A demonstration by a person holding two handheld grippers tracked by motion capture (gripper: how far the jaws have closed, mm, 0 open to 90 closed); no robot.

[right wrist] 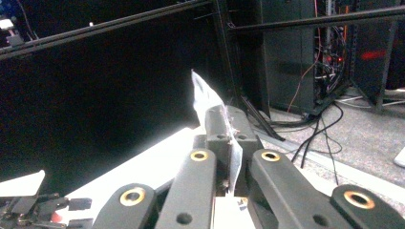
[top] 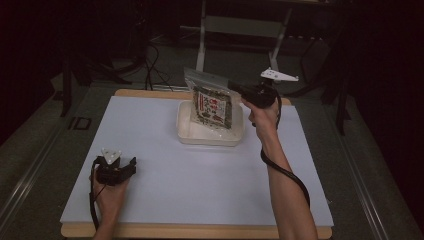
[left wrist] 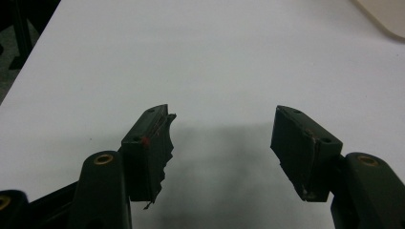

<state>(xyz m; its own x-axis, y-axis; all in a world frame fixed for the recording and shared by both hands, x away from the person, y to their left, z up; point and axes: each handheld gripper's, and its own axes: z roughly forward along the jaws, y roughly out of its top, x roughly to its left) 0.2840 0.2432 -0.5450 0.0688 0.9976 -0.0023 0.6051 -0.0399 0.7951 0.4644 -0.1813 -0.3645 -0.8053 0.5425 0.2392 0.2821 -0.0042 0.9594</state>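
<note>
High view: right gripper (top: 239, 90) grips snack bag (top: 212, 103)

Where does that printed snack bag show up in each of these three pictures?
High view: the snack bag hangs upper middle, over the white tray, pinched at its top right edge by the right gripper.
Left gripper view: open jaws over the white tabletop, with a tray corner top right.
Right gripper view: the bag's clear edge rises from between the shut jaws, centre.
Shared landmark: the white tabletop.
</note>
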